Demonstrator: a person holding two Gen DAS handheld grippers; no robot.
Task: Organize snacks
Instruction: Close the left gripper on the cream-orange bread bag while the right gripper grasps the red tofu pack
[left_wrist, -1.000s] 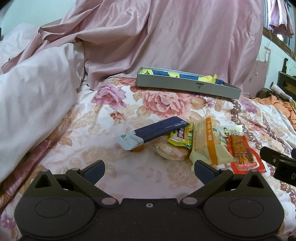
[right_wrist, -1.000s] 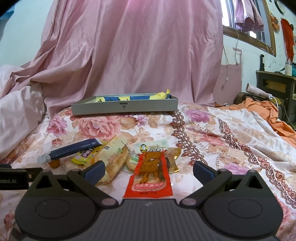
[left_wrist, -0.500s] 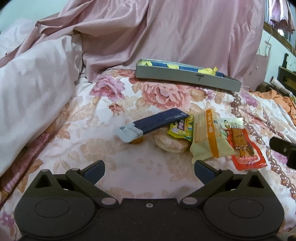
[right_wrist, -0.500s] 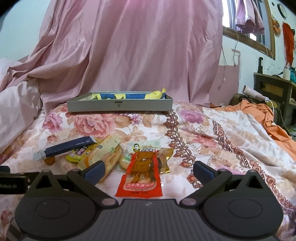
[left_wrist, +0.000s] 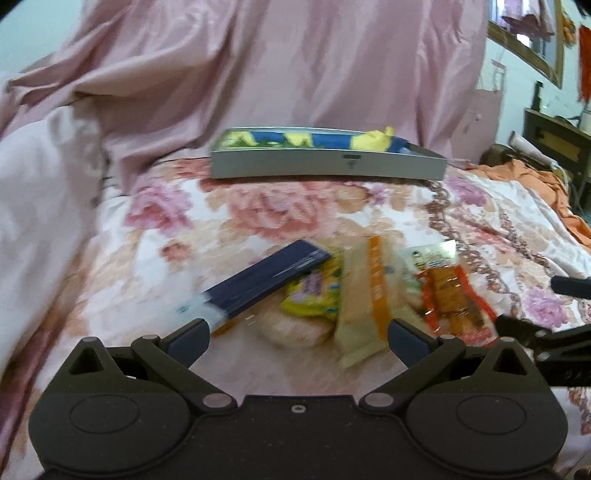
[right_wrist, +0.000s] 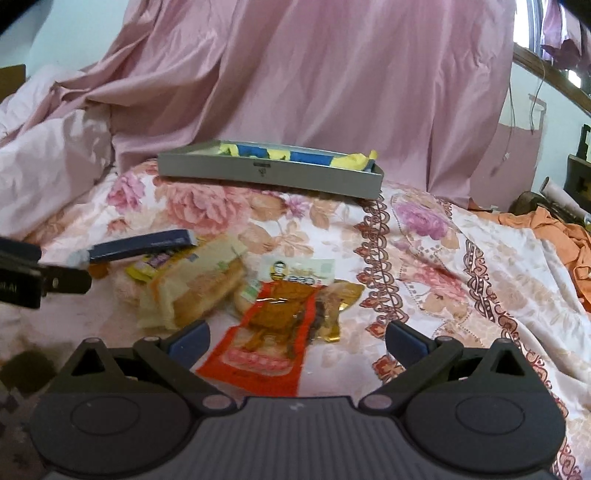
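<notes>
A heap of snacks lies on the floral bedspread (left_wrist: 258, 206): a long dark blue packet (left_wrist: 258, 282), a small yellow packet (left_wrist: 314, 295), a cream packet with an orange stripe (left_wrist: 365, 306) and a red packet of dried meat (left_wrist: 450, 299). My left gripper (left_wrist: 297, 338) hovers open just in front of the heap, nothing between its fingers. In the right wrist view the red packet (right_wrist: 266, 339) lies directly ahead of my open right gripper (right_wrist: 297, 338), beside the cream packet (right_wrist: 199, 284) and blue packet (right_wrist: 140, 247). A grey tray (left_wrist: 325, 166) holding blue and yellow packets sits further back.
Pink draped fabric (right_wrist: 332, 74) rises behind the grey tray (right_wrist: 269, 173). A pale quilt (left_wrist: 33, 206) bulges on the left. Orange cloth (right_wrist: 565, 240) and dark furniture lie at the right. The left gripper's body (right_wrist: 22, 280) shows at the right wrist view's left edge.
Both grippers have moved forward and lower toward the snack heap, which now sits closer to the fingers. The left wrist view is blurred by motion. Both stay open.
</notes>
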